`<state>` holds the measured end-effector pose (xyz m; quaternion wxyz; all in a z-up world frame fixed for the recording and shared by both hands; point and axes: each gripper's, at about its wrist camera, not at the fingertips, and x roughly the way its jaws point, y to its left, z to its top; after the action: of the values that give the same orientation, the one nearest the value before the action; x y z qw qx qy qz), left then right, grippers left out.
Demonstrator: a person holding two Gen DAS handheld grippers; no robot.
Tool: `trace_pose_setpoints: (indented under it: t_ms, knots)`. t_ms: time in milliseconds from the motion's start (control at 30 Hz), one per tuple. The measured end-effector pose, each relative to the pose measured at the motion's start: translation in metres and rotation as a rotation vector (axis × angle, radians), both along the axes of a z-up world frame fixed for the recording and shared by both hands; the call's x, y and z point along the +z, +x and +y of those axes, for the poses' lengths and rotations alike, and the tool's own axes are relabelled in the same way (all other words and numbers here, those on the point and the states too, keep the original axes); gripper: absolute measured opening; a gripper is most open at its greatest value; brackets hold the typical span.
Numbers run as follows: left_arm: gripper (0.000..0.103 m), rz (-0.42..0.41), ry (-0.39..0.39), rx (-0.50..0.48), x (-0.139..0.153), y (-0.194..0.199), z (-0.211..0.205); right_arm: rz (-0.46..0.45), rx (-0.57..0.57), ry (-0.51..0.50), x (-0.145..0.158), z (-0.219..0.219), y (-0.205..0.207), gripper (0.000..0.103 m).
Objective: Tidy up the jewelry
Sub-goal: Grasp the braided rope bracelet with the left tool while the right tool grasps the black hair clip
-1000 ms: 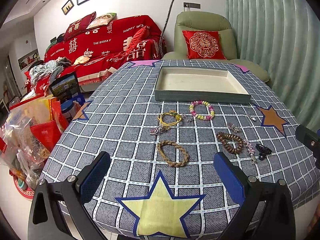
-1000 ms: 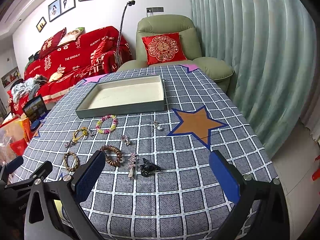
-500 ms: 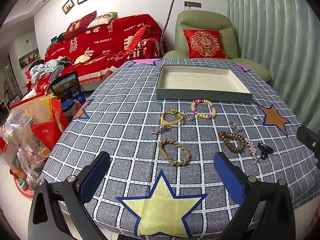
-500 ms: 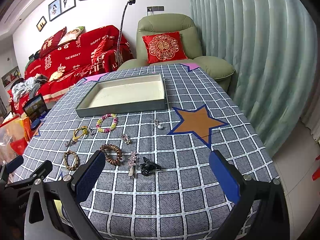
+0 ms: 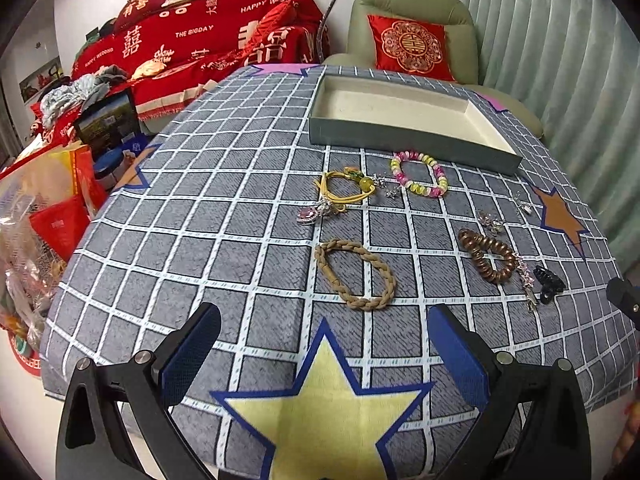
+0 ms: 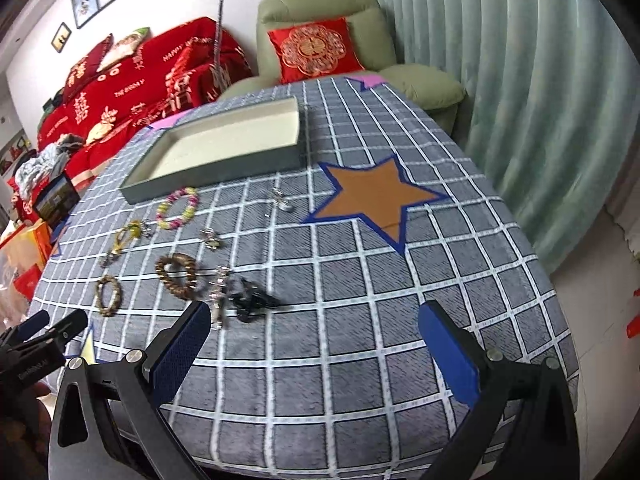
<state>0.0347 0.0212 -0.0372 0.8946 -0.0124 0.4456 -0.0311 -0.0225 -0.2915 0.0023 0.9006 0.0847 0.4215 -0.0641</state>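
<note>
A shallow grey tray [image 5: 408, 139] [image 6: 208, 176] with a cream inside sits empty at the far side of the checked tablecloth. In front of it lie a pastel bead bracelet [image 5: 419, 173] [image 6: 178, 208], a yellow cord bracelet [image 5: 348, 188] with a pink pendant [image 5: 308, 214], a braided tan bracelet [image 5: 354, 274] [image 6: 108, 294], a brown bead bracelet [image 5: 486, 255] [image 6: 180, 274], a black hair claw [image 5: 549, 283] [image 6: 252, 300] and small silver pieces. My left gripper [image 5: 320, 354] hangs open over the yellow star, just short of the braided bracelet. My right gripper [image 6: 316, 354] is open near the hair claw.
A green armchair [image 6: 320, 12] with a red cushion stands behind the table, a red-covered sofa [image 5: 200, 40] to its left, and a curtain [image 6: 520, 80] along the right. Bags and clutter [image 5: 40, 200] crowd the floor left of the table. The left gripper's side [image 6: 36, 344] shows at the right wrist view's left edge.
Both grippers have moved forward and tilted down toward the table, so the jewelry appears closer. The right view has swung and is slightly blurred. Nothing has been grasped.
</note>
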Motion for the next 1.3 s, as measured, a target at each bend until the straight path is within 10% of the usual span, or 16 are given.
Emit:
trace_pose_setpoints:
  t_ms: [367,667,833,1000,1300]
  knots:
    - [0.094,0.050,-0.013,-0.043,-0.016,0.029,-0.013,0.079,0.196,-0.024,-0.024,0.019,0.035,0.096]
    - [0.086,0.068,0.019,-0.066,-0.027,0.040,-0.024,0.124,0.322,-0.082,-0.042,0.038,0.052,0.062]
    - [0.063,0.040,0.029,-0.091,-0.025,0.039,-0.030,0.121,0.325,-0.085,-0.046,0.040,0.055,0.046]
    - [0.020,0.022,0.013,-0.117,-0.023,0.038,-0.030,0.115,0.306,-0.066,-0.045,0.037,0.054,0.039]
    - [0.020,0.021,-0.138,-0.118,-0.009,0.033,-0.010,0.102,0.260,0.041,-0.032,0.022,0.051,0.039]
